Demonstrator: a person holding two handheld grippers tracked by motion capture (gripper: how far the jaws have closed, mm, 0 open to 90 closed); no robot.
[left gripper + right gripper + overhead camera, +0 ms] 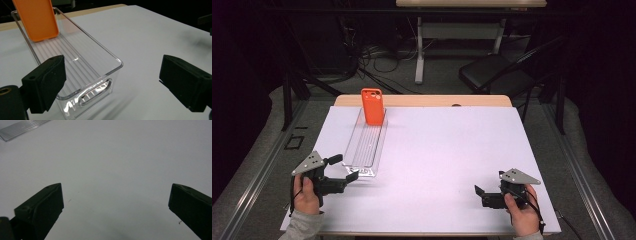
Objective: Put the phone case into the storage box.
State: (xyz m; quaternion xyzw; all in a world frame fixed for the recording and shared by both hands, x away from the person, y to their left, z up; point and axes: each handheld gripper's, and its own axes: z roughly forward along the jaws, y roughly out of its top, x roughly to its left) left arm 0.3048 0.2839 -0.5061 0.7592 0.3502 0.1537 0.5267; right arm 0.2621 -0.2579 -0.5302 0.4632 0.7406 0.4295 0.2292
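Trouble could start at the left, where the left gripper [343,169] sits right by the near end of the clear bin [368,142], its jaws spread wide with nothing between them. In the left gripper view one jaw is over the bin's near corner and the other is out over the white table [155,37]. If the jaws close on that thin wall too hard or off to one side, I think the light bin could slide or tip. Then the orange case [373,106] might fall over, since it leans against the far end of the bin, standing up on its short edge. The case looks flat and smooth, with rounded corners and a small camera hole near the top. It seems to rest inside the bin, though the clear walls make that hard to tell for sure. Over at the right, the right gripper [480,193] is well apart from the bin, jaws spread too, holding nothing above bare table.
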